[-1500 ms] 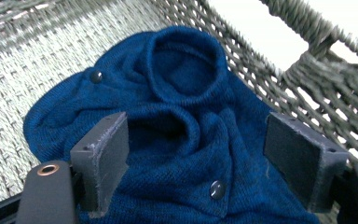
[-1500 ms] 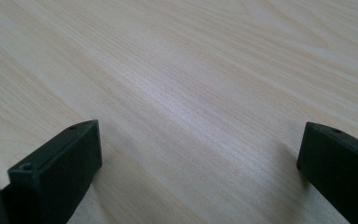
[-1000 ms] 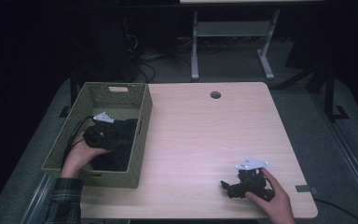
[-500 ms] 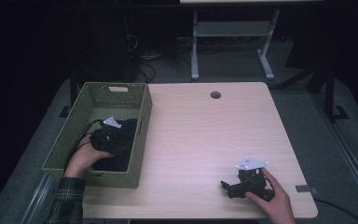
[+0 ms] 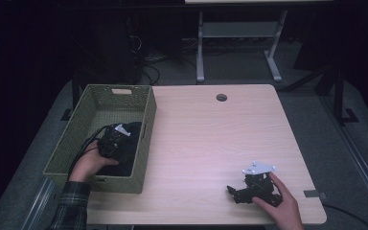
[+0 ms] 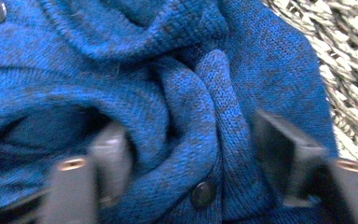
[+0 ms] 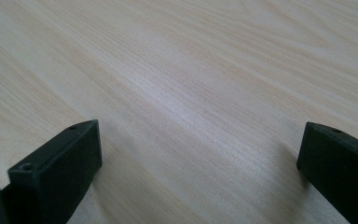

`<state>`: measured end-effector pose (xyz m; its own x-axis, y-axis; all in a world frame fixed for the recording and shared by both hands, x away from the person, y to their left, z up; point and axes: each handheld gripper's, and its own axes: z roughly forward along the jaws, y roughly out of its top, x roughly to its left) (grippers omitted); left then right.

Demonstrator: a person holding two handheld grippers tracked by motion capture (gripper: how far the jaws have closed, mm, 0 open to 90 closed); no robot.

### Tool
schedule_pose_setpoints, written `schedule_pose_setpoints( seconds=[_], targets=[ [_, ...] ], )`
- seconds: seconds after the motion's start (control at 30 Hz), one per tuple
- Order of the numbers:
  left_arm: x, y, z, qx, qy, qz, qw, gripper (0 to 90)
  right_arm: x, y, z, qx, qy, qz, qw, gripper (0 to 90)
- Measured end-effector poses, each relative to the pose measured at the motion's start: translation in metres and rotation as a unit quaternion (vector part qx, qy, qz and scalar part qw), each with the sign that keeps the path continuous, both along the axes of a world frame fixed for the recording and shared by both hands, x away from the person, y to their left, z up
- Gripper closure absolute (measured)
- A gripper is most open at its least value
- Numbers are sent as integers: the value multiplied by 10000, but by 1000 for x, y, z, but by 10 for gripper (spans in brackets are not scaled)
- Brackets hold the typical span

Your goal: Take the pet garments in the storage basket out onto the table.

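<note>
L: my left gripper [image 6: 191, 154] down in woven basket [image 5: 143, 129], jaws just been closing around a fold of blue knit sweater [image 6: 186, 93], grip unconfirmed | R: my right gripper [image 7: 200, 154] wide, nothing between jaws, resting on table [image 5: 211, 139]

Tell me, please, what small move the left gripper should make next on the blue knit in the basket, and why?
Probably finish closing. The left gripper has just been closing its jaws, and a fold of the blue knit garment lies between them inside the woven basket, not yet clearly pinched.
</note>
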<state>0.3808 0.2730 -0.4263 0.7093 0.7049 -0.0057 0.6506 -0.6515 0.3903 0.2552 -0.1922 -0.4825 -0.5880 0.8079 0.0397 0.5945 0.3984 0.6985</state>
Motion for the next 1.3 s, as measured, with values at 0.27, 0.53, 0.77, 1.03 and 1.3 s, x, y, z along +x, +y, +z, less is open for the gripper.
schedule_pose_setpoints(
  seconds=[0.27, 0.53, 0.77, 1.03, 1.3],
  targets=[
    [4, 10, 9, -310, 198, 131, 9992, 628, 0, 0, 0, 0, 1, 0, 10000, 0],
    [6, 19, 17, -803, 175, 391, 9958, 661, 0, 0, 0, 1, 2, 2, 10000, 0],
    [5, 29, 28, -1176, -108, 582, 9913, 667, 0, 0, 0, -9, -23, 15, 10000, 0],
    [4, 37, 39, -1482, -416, 779, 9850, 667, 0, 0, 0, -6, -19, 12, 10000, 0],
    [0, 47, 53, -1858, -792, 936, 9749, 667, 0, 0, 0, -7, -17, 11, 10000, 0]
  ],
)
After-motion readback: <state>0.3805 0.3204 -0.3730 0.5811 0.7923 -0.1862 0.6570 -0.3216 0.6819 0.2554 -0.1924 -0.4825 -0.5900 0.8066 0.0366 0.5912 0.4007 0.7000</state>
